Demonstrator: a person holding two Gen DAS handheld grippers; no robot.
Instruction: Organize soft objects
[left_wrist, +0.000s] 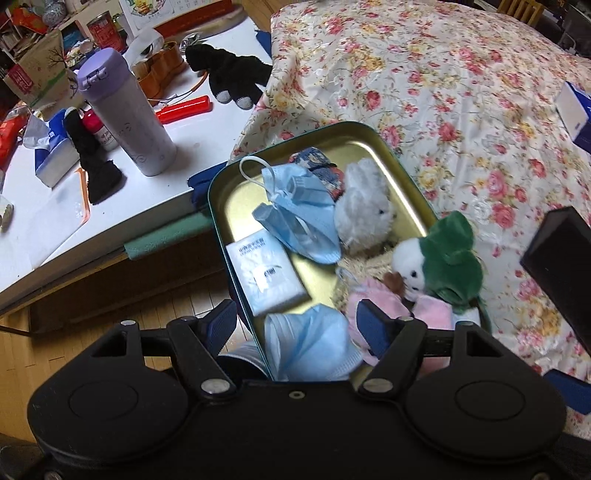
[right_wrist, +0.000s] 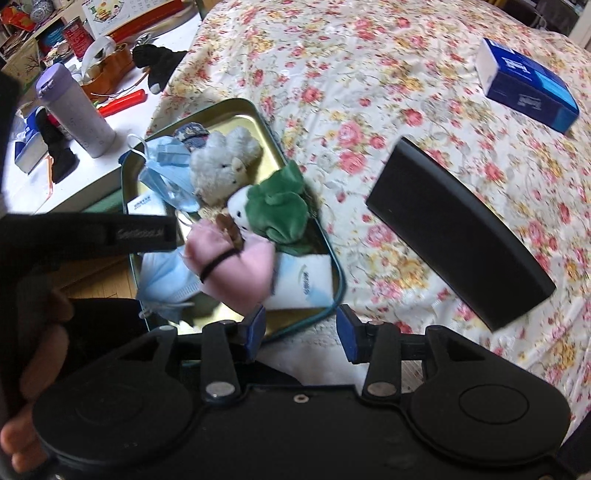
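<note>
A green-rimmed, gold-lined metal tin (left_wrist: 402, 173) sits at the edge of a bed under a rose-patterned floral bedspread (left_wrist: 461, 110), beside a white desk (left_wrist: 207, 125). Inside lie a fluffy grey-white plush animal (left_wrist: 364, 205), two light blue face masks (left_wrist: 295, 218), a white tissue packet (left_wrist: 267, 275), and a white plush toy in a green hood (left_wrist: 439, 254) leaning over the rim at 4 o'clock. A pink cloth pouch (right_wrist: 236, 266) bound by a black hair tie rests at the tin's near end.

The left gripper (left_wrist: 297, 328) hovers with jaws spread and nothing between them; the pink pouch lies just beyond its right finger. The right gripper (right_wrist: 301, 332) is parted a little, gripping nothing, over the tin's near rim, with the pouch at 11 o'clock.
</note>
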